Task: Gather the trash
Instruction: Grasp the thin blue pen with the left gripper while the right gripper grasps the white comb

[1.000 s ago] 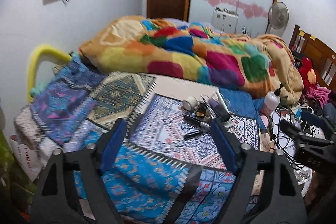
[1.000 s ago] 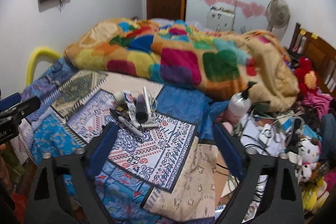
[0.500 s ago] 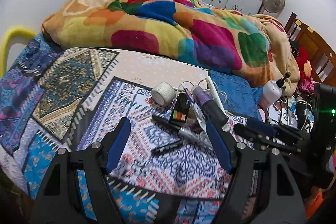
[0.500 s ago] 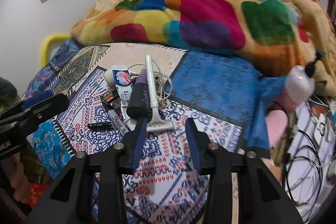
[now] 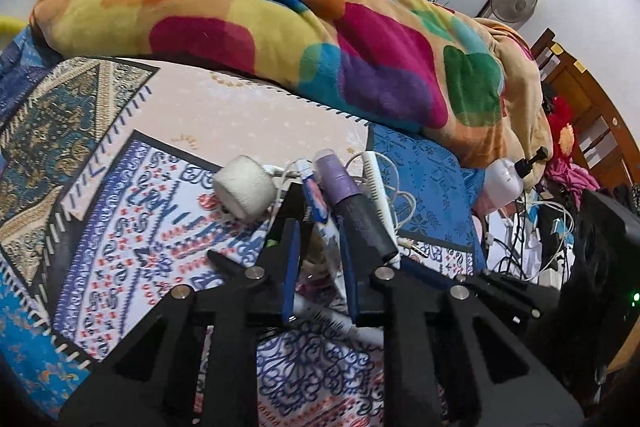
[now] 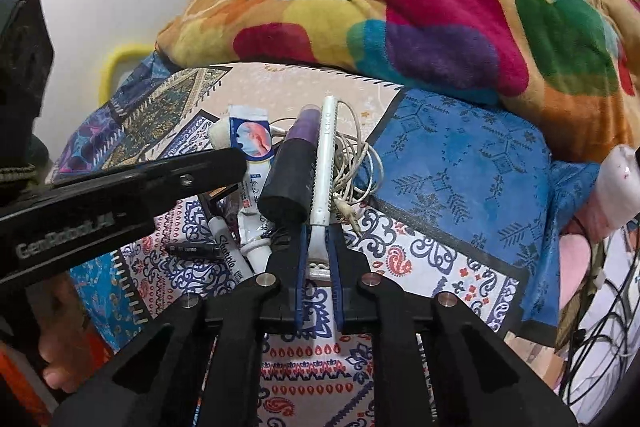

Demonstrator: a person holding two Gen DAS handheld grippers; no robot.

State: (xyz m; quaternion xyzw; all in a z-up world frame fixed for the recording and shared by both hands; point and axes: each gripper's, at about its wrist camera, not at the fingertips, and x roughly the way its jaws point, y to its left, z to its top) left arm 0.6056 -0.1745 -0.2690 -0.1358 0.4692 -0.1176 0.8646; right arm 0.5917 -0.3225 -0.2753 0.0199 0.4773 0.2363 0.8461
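A pile of small items lies on the patterned bedspread (image 6: 420, 259): a white and blue tube (image 6: 252, 163), a purple-and-black cylinder (image 6: 290, 179), a white corded comb-like device (image 6: 324, 163), a Sharpie marker (image 6: 228, 251) and a white roll (image 5: 244, 191). My right gripper (image 6: 318, 239) is closed on the lower end of the white device. My left gripper (image 5: 320, 239) has its jaws narrowed around the tube (image 5: 320, 211), beside the cylinder (image 5: 356, 207). The left gripper's black body (image 6: 120, 187) crosses the right wrist view.
A bunched multicoloured blanket (image 5: 320, 39) covers the far half of the bed. A white pump bottle (image 5: 504, 183), cables (image 5: 540, 227) and plush toys (image 5: 560, 131) crowd the right side. A yellow rail (image 6: 116, 63) stands at the left.
Both grippers moved forward and down into the pile and narrowed. The right one closed on the white device; the left narrowed from wide open around the tube.
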